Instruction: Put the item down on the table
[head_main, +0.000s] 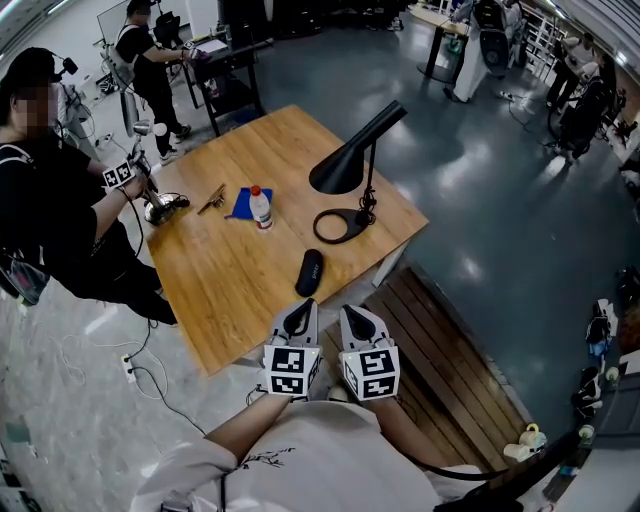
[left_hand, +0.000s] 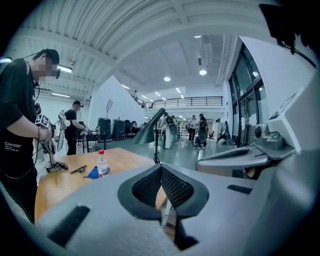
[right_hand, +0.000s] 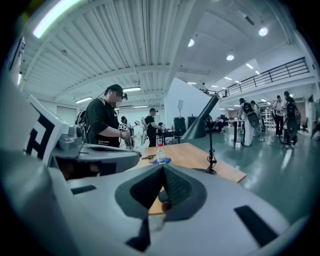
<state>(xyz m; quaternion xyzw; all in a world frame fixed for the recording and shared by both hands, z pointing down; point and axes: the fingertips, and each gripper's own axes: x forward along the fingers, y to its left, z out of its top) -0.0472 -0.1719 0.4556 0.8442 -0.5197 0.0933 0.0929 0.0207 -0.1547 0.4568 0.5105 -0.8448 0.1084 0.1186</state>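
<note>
**Both grippers empty; the likely item already lies on the table**

The task's thing is most likely the black case (head_main: 309, 272), though that is a judgement, because neither gripper holds anything. It is a dark, oblong piece with rounded ends, lying flat near the near edge of the table (head_main: 230, 290), well clear of everything else on the wood.

It looks light and fairly stiff, with a smooth, curved shell that could slide out of a loose pinch. The safest hold would be across its narrow width at the middle, where the sides run closest to parallel. A grip near either rounded end would tend to squeeze it out.

Just short of the case, off the table's near edge, the left gripper (head_main: 297, 318) and right gripper (head_main: 352, 312) hang side by side, pointing towards it. In the left gripper view the fingers (left_hand: 145, 187) are pressed together with nothing between them. The right gripper view shows its fingers (right_hand: 175, 187) closed and empty in the same way.

Beyond the case stands a black lamp (head_main: 355, 165) with a ring base. Further off are a small bottle (head_main: 260, 208) on a blue cloth (head_main: 238, 205) and some small metal pieces (head_main: 212, 200). At the table's far left a second person (head_main: 50, 200) is working over a shiny object (head_main: 165, 207).
</note>
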